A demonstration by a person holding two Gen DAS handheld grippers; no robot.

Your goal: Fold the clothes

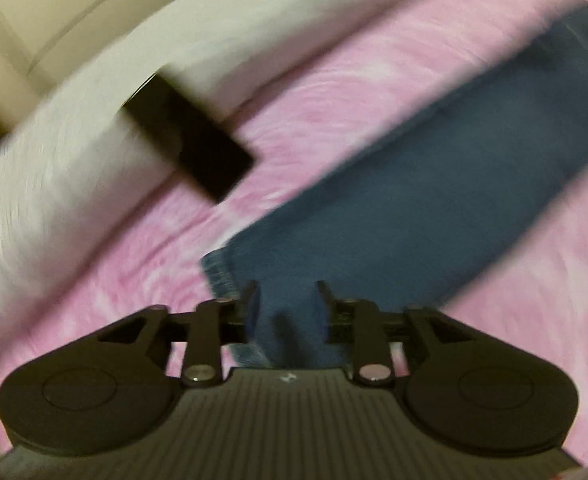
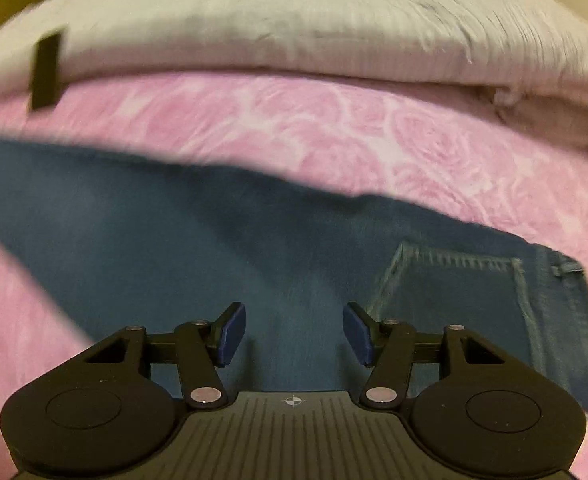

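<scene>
Blue jeans (image 1: pixel 413 184) lie flat on a pink bedsheet (image 1: pixel 313 92), running as a long strip from the lower middle to the upper right in the left wrist view. My left gripper (image 1: pixel 288 306) hovers over the frayed hem end (image 1: pixel 220 276), jaws a little apart and gripping nothing. In the right wrist view the jeans (image 2: pixel 174 240) spread across the middle, with a stitched back pocket (image 2: pixel 453 292) at the right. My right gripper (image 2: pixel 294 332) stands open above the denim just left of that pocket, its blue pads (image 2: pixel 232 332) empty.
A thick white folded blanket (image 2: pixel 294 28) lies along the far side of the rose-patterned pink sheet (image 2: pixel 333 128). A flat black rectangular object (image 1: pixel 190 140) rests at the blanket's edge, also seen as the black object (image 2: pixel 46 72) at upper left. Both views are motion-blurred.
</scene>
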